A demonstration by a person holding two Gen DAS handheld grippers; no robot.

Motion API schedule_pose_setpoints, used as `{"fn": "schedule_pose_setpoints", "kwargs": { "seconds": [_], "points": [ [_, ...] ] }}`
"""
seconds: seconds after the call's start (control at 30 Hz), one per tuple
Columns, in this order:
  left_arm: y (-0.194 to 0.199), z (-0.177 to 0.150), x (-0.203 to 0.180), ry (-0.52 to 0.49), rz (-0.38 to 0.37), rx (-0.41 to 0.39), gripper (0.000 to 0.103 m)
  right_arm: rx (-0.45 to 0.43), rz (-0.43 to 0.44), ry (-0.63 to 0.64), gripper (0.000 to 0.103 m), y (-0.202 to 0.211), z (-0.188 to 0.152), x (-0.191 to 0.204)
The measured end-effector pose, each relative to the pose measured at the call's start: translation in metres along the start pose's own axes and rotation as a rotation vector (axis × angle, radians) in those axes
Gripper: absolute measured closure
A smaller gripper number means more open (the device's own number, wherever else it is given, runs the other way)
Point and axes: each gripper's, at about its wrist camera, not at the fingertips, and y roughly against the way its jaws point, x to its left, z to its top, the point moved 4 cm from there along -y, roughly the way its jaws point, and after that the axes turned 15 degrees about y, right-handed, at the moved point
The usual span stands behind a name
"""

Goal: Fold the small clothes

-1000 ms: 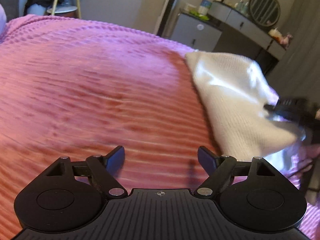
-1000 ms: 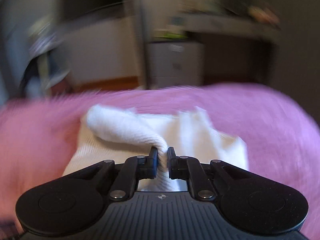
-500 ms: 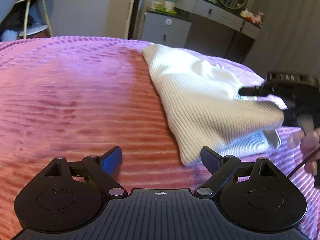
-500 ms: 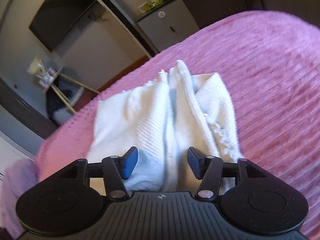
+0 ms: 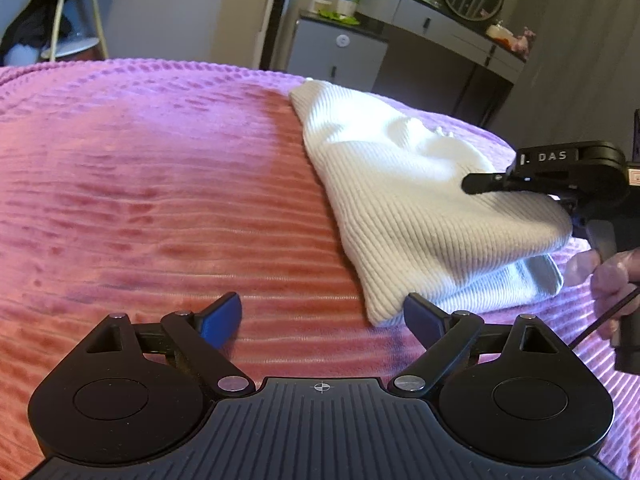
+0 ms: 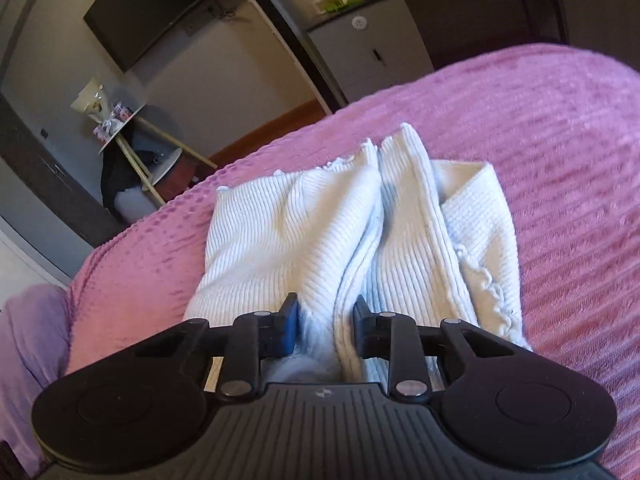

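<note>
On the pink bed (image 5: 160,184), white ribbed garment (image 5: 404,200) lies folded in layers, well right of centre. Right gripper (image 6: 326,322) straddles a raised ridge of the knit, jaws narrowed around it; whether they actually pinch, cannot tell. Likely readying the next fold. Left gripper (image 5: 322,316) wide open, empty, low beside the garment's near corner, probably waiting to pin it.

Right gripper (image 6: 325,326) narrower (around garment (image 6: 304,232))
</note>
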Motion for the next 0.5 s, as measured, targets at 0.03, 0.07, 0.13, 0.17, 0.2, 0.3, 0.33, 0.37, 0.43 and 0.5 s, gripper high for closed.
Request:
{"fn": "schedule_pose_setpoints", "kwargs": {
  "seconds": [0.03,0.07,0.13,0.17,0.2,0.3,0.33,0.37,0.43,0.5],
  "points": [
    [0.000,-0.001,-0.001,-0.007,0.003,-0.004,0.010,-0.007,0.004,0.003,0.071,-0.001,-0.001,0.000],
    [0.000,-0.001,-0.001,-0.011,0.005,-0.004,0.010,-0.001,0.005,-0.002,0.065,-0.003,-0.002,0.001],
    [0.000,-0.003,-0.001,-0.015,0.011,0.002,0.010,0.017,0.021,-0.004,0.064,-0.011,-0.003,0.002],
    [0.000,-0.003,-0.002,-0.018,0.012,0.004,0.010,0.017,0.011,0.007,0.070,-0.012,-0.002,0.003],
    [0.001,-0.003,-0.002,-0.022,0.012,0.004,0.010,0.014,-0.001,0.026,0.077,-0.012,0.000,0.005],
    [0.006,0.003,-0.001,-0.023,0.012,-0.016,0.009,-0.085,-0.082,0.153,0.087,0.014,0.011,0.019],
    [0.008,0.006,0.000,-0.019,0.013,-0.026,0.009,-0.136,-0.123,0.219,0.087,0.026,0.014,0.025],
    [0.009,0.008,0.000,-0.016,0.013,-0.033,0.009,-0.177,-0.161,0.262,0.088,0.036,0.017,0.029],
    [0.012,0.012,0.001,-0.006,0.000,-0.039,0.009,-0.226,-0.257,0.314,0.088,0.052,0.017,0.024],
    [0.009,0.016,-0.001,0.002,-0.017,-0.023,0.009,-0.220,-0.320,0.298,0.088,0.056,0.012,0.006]
  ]
}}
